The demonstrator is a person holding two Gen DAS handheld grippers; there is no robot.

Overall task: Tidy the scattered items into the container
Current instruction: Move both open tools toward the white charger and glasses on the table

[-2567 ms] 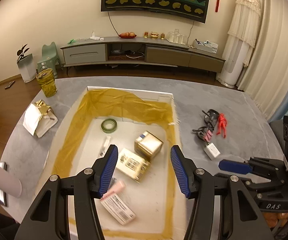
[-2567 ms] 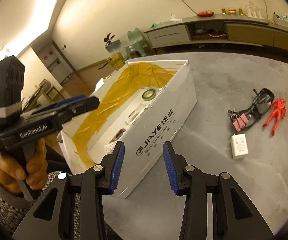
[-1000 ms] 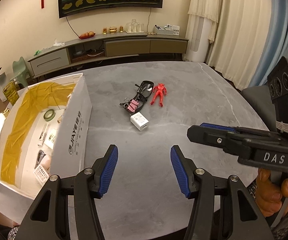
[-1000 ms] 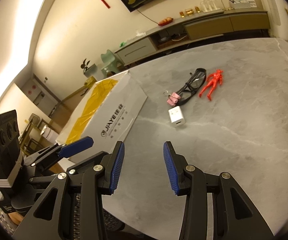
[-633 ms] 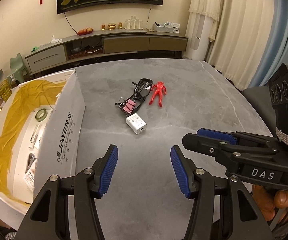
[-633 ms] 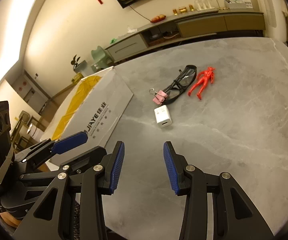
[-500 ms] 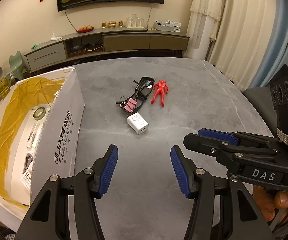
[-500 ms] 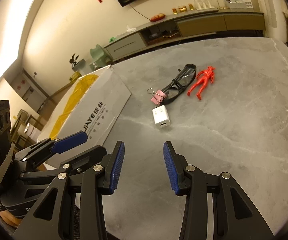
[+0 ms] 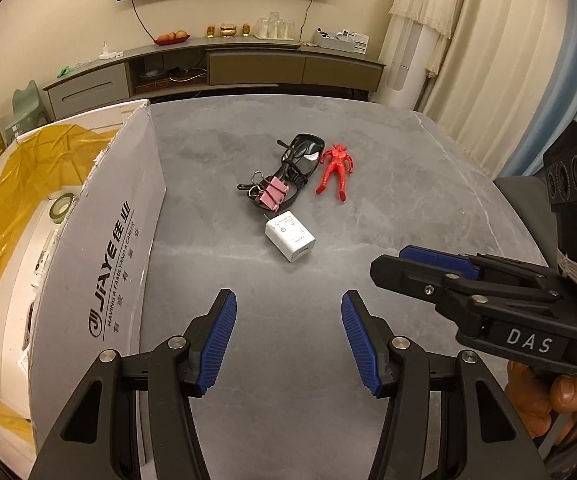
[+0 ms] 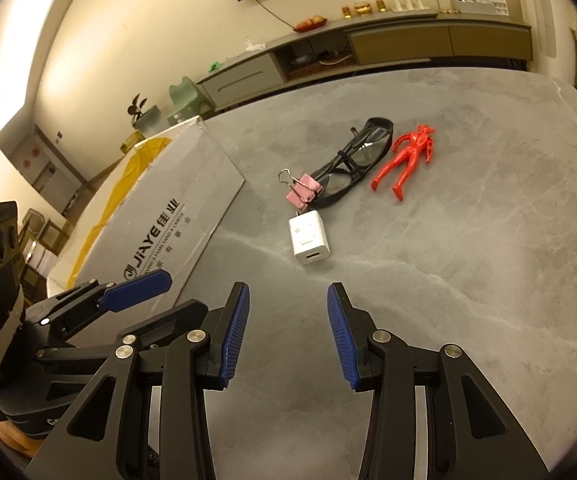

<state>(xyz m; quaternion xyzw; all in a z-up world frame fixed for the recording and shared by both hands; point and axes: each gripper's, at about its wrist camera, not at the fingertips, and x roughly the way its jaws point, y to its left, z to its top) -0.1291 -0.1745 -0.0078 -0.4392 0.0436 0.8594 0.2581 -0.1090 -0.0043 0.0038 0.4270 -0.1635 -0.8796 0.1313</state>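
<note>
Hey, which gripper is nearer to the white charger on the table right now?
Too close to call. The white charger lies just ahead of both the left gripper and the right gripper; both are open and touch nothing.

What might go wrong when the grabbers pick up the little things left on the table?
The pink binder clip lies against the black glasses, so grabbing one may drag or snag the other. The red toy figure is thin and lies flat on the table, so the fingers could slip off it. Both open grippers, left and right, aim toward the white charger, so they might bump each other.
</note>
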